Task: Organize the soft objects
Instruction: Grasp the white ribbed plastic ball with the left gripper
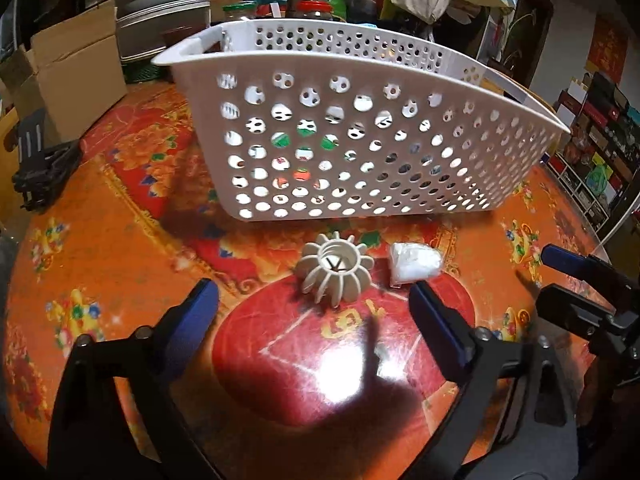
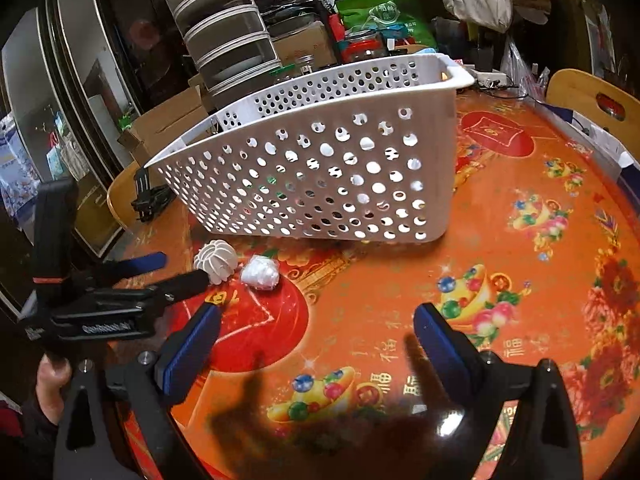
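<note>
A cream ribbed soft ball (image 1: 335,271) with a round opening lies on the red-orange tablecloth, just beyond my open left gripper (image 1: 314,304). A small white wrapped bundle (image 1: 414,262) lies to its right. Behind both stands a white perforated basket (image 1: 360,80); coloured items show through its holes. In the right wrist view the ball (image 2: 216,262) and the bundle (image 2: 261,273) lie left of the basket (image 2: 320,136). My right gripper (image 2: 316,326) is open and empty over the cloth. The left gripper (image 2: 176,272) shows there beside the ball.
Cardboard boxes (image 1: 76,76), stacked plastic drawers (image 1: 160,4), jars and bags crowd the space behind the basket. A black folded stand (image 1: 44,168) lies at the table's left edge. A wooden chair back (image 2: 596,96) is at the far right.
</note>
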Tool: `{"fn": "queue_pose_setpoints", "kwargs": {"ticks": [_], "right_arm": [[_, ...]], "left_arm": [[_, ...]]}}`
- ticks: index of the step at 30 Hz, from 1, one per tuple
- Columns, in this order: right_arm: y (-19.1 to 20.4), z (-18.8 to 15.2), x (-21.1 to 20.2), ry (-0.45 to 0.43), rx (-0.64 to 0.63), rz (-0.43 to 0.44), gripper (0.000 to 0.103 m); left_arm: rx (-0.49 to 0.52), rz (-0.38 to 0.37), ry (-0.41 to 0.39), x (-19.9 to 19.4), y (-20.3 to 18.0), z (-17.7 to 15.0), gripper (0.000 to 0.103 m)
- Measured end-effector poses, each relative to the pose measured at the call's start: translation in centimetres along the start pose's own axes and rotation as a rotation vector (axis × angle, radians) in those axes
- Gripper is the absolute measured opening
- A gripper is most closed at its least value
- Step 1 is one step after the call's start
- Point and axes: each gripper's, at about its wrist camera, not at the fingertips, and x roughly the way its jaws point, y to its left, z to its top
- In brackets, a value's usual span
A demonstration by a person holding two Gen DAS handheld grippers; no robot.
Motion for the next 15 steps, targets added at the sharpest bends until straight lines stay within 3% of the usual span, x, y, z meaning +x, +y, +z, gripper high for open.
{"fn": "queue_pose_setpoints", "kwargs": {"ticks": [4,8,15], "right_arm": [[0.1,0.1,0.5,0.004,-0.002,-0.002,0.097],[0.1,0.3,1.1,0.018,0.0,-0.007,0.097],[1.7,0.7,2.5,0.041,-0.036,-0.007,0.097]], "left_arm": [[0.025,0.012,-0.006,0.8,-0.8,0.1,0.074],[0.039,-0.002,-0.009,1.1,-1.1,0.1,0.035],[0.047,-0.008,-0.065,-0.3,-0.1,-0.3,0.035]]}}
